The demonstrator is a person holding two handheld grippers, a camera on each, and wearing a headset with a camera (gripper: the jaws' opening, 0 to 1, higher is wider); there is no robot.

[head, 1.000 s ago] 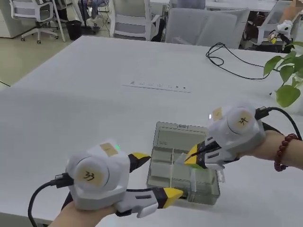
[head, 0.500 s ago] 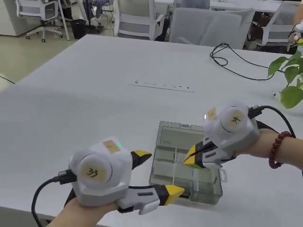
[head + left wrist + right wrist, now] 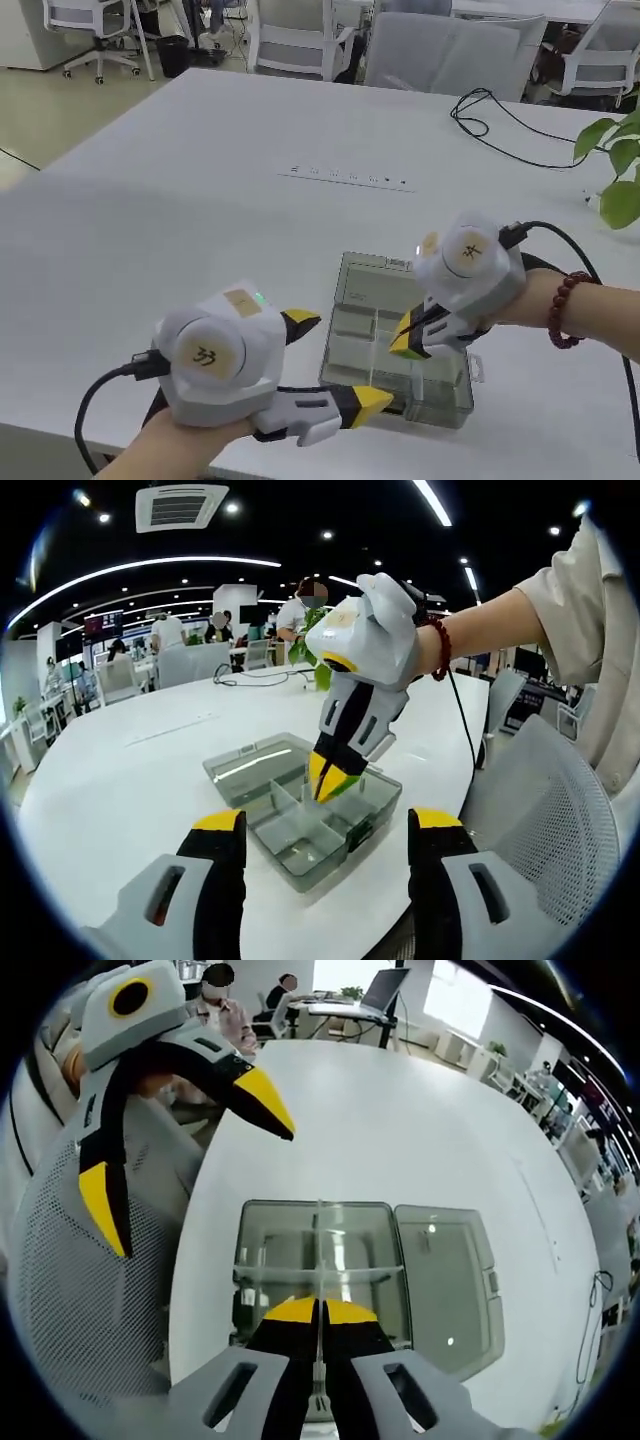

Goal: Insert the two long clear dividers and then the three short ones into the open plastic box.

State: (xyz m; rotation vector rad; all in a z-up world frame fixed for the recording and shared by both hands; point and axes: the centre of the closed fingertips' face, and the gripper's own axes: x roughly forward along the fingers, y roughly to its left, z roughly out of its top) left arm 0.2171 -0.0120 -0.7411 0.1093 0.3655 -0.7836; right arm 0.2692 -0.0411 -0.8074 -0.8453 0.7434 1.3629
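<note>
White-and-grey left gripper (image 3: 335,362): a hand is holding it low at the near left edge of the pale grey table (image 3: 180,220), pointing right toward the clear rectangular plastic box (image 3: 440,412). Its yellow-tipped jaws are standing wide apart with nothing between them.

Right gripper (image 3: 403,345): a hand is reaching in from the right and tilting it down and to the left over the box. Its jaws are pressing together on the top edge of a thin clear plastic divider (image 3: 319,1235).

Wrist: a dark red bead bracelet (image 3: 560,310) is sitting on it just behind the right gripper.

Surroundings: a flush strip of sockets (image 3: 348,178) is lying in the tabletop well beyond the box, and a looping black cable (image 3: 458,120) is trailing at the far right. Green plant leaves (image 3: 622,203) are leaning in at the right edge, and grey office chairs (image 3: 440,50) are standing past the far side.

In the way: the right gripper's body is covering the box's right part in the head view. The left gripper's near jaw is overlapping the box's near left corner; contact cannot be told.

Box: it is lying open between the two grippers, with its hinged lid (image 3: 365,285) resting flat on the far side.

Divider: it is standing on edge inside the box, running away from the clenched jaws and crossing another clear partition (image 3: 320,1275) at a right angle. Whether it is fully seated cannot be told.
</note>
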